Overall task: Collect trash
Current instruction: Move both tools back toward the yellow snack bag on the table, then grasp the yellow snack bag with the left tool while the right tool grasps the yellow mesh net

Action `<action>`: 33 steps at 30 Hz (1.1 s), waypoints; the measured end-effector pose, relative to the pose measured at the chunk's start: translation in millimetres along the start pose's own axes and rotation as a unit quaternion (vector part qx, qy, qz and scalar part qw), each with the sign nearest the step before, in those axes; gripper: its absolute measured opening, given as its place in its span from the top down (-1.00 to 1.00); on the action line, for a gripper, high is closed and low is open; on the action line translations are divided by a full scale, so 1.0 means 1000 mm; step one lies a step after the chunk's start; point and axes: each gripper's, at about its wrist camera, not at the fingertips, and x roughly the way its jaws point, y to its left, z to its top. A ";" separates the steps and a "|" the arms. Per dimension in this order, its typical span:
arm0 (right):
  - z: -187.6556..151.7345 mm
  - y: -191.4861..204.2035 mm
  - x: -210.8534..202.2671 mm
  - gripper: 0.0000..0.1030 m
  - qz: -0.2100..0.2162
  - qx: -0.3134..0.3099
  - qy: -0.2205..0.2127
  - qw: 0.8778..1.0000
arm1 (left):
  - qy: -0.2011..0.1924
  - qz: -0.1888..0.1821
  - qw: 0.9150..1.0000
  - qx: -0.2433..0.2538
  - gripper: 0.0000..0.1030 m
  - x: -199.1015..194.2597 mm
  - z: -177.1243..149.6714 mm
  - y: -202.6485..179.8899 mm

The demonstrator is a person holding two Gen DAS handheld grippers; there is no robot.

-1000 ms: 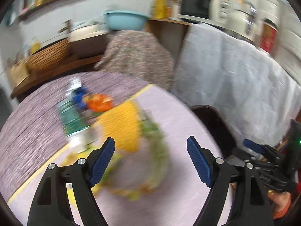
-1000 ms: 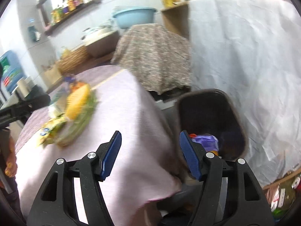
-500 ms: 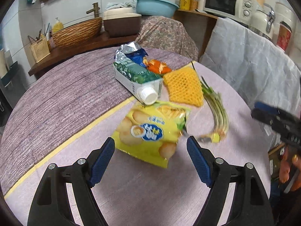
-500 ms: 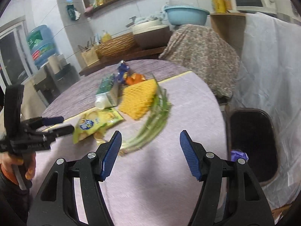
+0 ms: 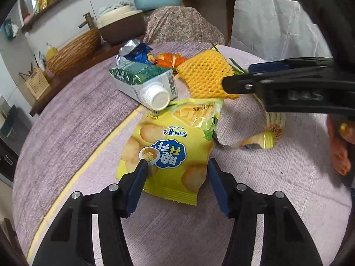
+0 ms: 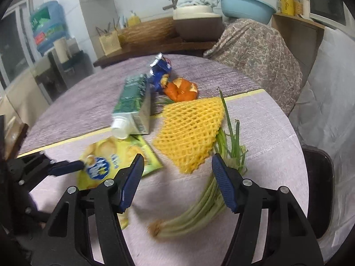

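Right gripper [image 6: 176, 178]: jaws spread wide, nothing between them, positioned above the round table [image 6: 266, 119]. Yellow foam net [image 6: 190, 130] lies at 12 o'clock from the fingertips, overlapping the green onion bunch [image 6: 206, 199], which runs from 1 o'clock to 6 o'clock. Chip bag [image 6: 115, 161] lies at 9 o'clock; the left gripper [image 6: 66, 167] reaches it from the left edge. Carton [image 6: 133, 106], on its side, lies at 11 o'clock. Orange peel [image 6: 180, 92] and blue wrapper [image 6: 160, 71] lie beyond.

Round table [image 5: 66, 115] w/ purple cloth; behind: wicker basket [image 6: 144, 32], blue basin [image 6: 246, 7], microwave [image 6: 328, 6], water jug [image 6: 47, 25] at left.
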 end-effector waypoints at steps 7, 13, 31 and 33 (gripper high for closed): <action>0.001 0.011 0.034 0.44 -0.044 -0.031 0.040 0.998 | -0.001 -0.040 0.999 -0.011 0.65 -0.001 -0.005 -0.003; -0.002 0.000 0.027 0.77 -0.019 -0.013 0.032 0.999 | 0.001 -0.059 0.998 -0.033 0.95 -0.002 -0.006 -0.001; -0.036 0.014 -0.073 0.79 0.041 -0.019 -0.069 0.997 | -0.076 -0.078 0.989 -0.100 0.96 -0.083 -0.018 0.015; -0.040 0.013 -0.084 0.79 0.046 -0.014 -0.078 0.996 | -0.088 -0.079 0.987 -0.106 0.96 -0.093 -0.017 0.016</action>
